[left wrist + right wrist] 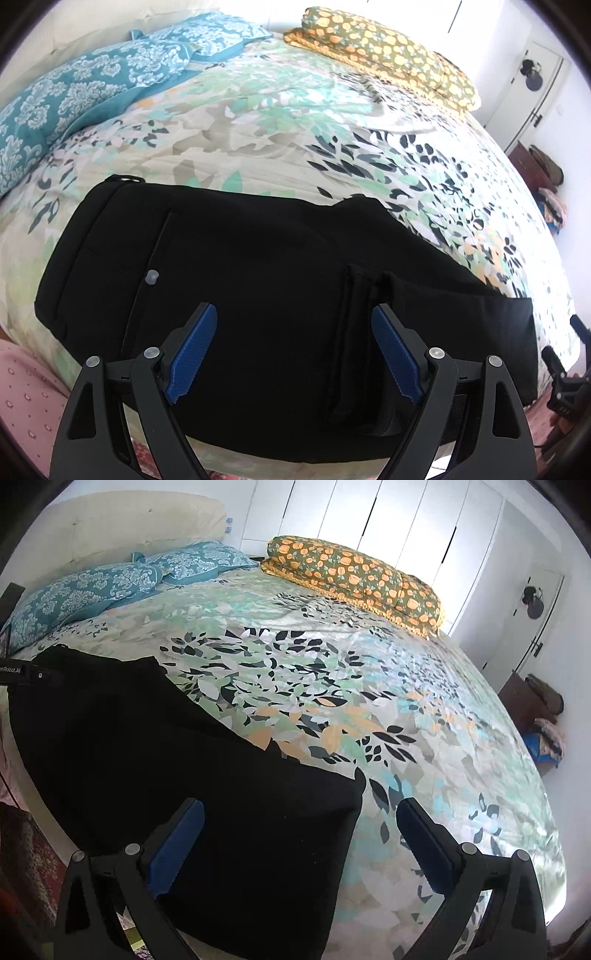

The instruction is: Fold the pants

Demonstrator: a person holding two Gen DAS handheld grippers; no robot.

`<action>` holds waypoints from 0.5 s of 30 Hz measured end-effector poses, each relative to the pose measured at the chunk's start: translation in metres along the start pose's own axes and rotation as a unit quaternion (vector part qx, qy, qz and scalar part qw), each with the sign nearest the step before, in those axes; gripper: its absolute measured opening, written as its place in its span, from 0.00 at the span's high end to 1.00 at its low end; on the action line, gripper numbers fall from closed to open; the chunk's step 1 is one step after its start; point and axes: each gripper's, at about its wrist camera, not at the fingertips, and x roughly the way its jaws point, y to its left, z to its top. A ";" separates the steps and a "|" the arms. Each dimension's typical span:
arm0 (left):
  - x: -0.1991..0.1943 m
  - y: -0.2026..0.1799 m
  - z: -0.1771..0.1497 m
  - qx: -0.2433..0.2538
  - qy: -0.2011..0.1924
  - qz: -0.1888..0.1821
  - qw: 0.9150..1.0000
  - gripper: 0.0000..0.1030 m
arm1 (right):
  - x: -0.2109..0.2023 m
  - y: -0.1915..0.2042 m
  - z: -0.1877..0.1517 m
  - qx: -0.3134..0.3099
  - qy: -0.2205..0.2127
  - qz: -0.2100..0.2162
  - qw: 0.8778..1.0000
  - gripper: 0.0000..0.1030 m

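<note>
Black pants (258, 280) lie flat on the floral bedspread (258, 122) near the bed's front edge, waistband to the left, legs folded lengthwise and running right. A grey button (151, 277) shows near the waist. My left gripper (293, 314) is open and empty, just above the pants' middle. In the right wrist view the leg end of the pants (221, 794) lies at lower left. My right gripper (299, 808) is open and empty, straddling the hem edge (354, 812), left finger over fabric, right finger over bedspread (406, 701).
Blue patterned pillows (92, 85) lie at the back left and a folded orange-flowered quilt (384, 48) at the back right. A white wardrobe (369, 517), a door (532, 620) and floor clutter (546, 738) stand right of the bed. A pink cloth (26, 398) sits at lower left.
</note>
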 end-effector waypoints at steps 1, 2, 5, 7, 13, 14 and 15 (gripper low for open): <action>-0.001 -0.002 0.000 0.004 -0.001 0.001 1.000 0.15 | -0.002 0.000 0.000 -0.004 -0.008 -0.002 1.000 0.00; -0.001 -0.004 -0.001 0.009 -0.002 0.002 1.000 0.15 | -0.004 0.000 0.000 -0.009 -0.015 -0.005 1.000 0.00; 0.000 -0.007 -0.001 0.016 0.000 0.002 1.000 0.15 | -0.006 0.001 0.000 -0.017 -0.019 -0.012 1.000 0.00; 0.000 -0.007 -0.001 0.018 0.000 0.001 1.000 0.15 | -0.008 0.001 0.000 -0.019 -0.021 -0.015 0.999 0.00; -0.011 0.022 0.026 -0.013 -0.010 -0.015 1.000 0.15 | -0.009 0.002 0.001 -0.019 -0.021 -0.011 1.000 0.00; -0.015 0.037 0.037 -0.030 -0.018 -0.016 0.999 0.15 | -0.008 0.002 0.001 -0.018 -0.020 -0.008 1.000 0.00; -0.018 0.054 0.049 -0.049 -0.018 -0.018 0.998 0.13 | -0.008 0.002 0.000 -0.017 -0.018 -0.005 1.000 0.00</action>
